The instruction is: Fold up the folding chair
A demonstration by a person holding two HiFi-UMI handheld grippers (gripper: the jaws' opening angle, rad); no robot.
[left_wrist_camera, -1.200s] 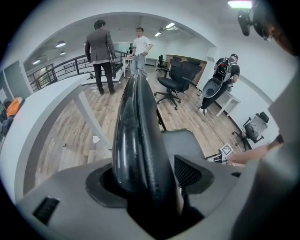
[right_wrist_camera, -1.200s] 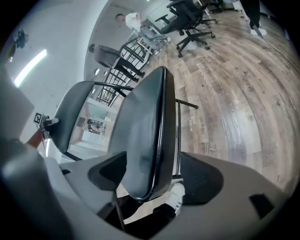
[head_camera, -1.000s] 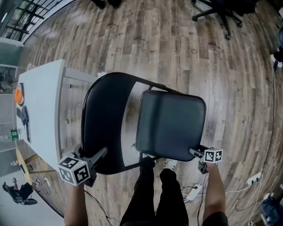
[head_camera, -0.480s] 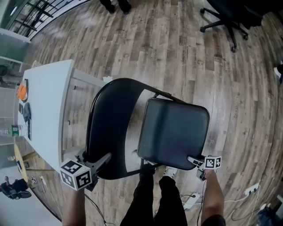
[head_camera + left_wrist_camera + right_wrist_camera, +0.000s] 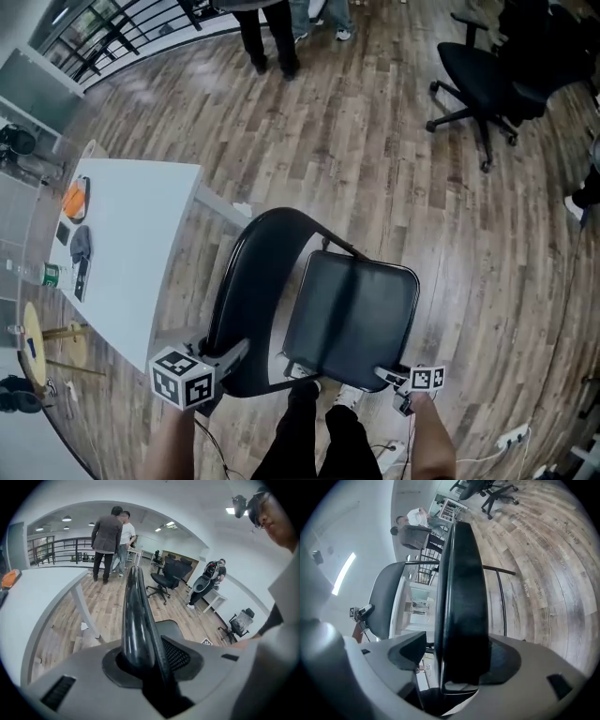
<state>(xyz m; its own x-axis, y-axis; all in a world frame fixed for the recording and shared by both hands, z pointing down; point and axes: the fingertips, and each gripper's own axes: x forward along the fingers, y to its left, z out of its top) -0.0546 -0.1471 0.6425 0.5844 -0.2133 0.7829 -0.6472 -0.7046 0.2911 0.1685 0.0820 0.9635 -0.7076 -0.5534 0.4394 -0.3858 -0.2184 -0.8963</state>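
- The folding chair [image 5: 356, 309] stands on the wood floor [image 5: 394, 169], just right of the white table [image 5: 131, 244].
- The left gripper [image 5: 234, 350] has its jaws closing on the backrest [image 5: 251, 309] rim.
- The right gripper [image 5: 384, 375] clamps the seat [image 5: 461, 597] at its near edge.

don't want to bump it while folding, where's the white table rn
In the head view the white table stands at the left, close beside the folding chair on its backrest side, with small items lying along its far-left edge.
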